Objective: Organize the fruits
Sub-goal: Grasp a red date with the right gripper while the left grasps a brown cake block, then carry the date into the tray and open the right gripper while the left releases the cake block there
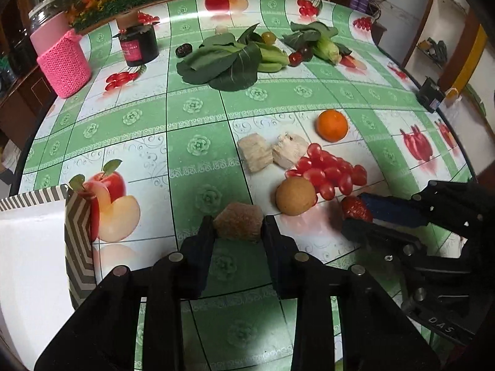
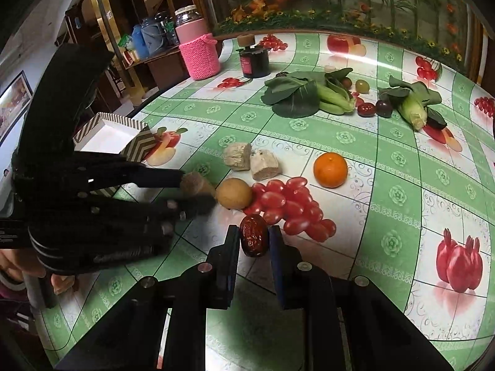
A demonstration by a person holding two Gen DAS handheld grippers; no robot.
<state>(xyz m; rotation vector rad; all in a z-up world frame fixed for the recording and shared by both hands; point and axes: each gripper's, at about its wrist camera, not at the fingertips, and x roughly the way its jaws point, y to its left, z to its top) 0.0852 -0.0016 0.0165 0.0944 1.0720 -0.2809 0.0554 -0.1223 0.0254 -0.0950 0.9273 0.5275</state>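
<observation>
My left gripper [image 1: 238, 224] is shut on a rough brown chunk [image 1: 238, 221], held just above the table; it also shows in the right wrist view [image 2: 195, 182]. My right gripper [image 2: 254, 238] is shut on a wrinkled red date [image 2: 253, 238], seen in the left wrist view as well [image 1: 355, 208]. Just beyond lie a round tan fruit [image 1: 295, 196], a pile of red cherry tomatoes [image 1: 329, 170] and an orange [image 1: 332, 125]. A white box with a striped rim [image 1: 34, 247] stands at the left.
Two pale chunks [image 1: 269, 151] lie behind the tomatoes. Leafy greens [image 1: 229, 58], a corn cob [image 1: 324, 48], dark cherries [image 1: 300, 55] and a green grape [image 1: 268, 37] lie farther back. A black jar [image 1: 139, 44] and a pink knitted bottle [image 1: 62, 58] stand at the back left.
</observation>
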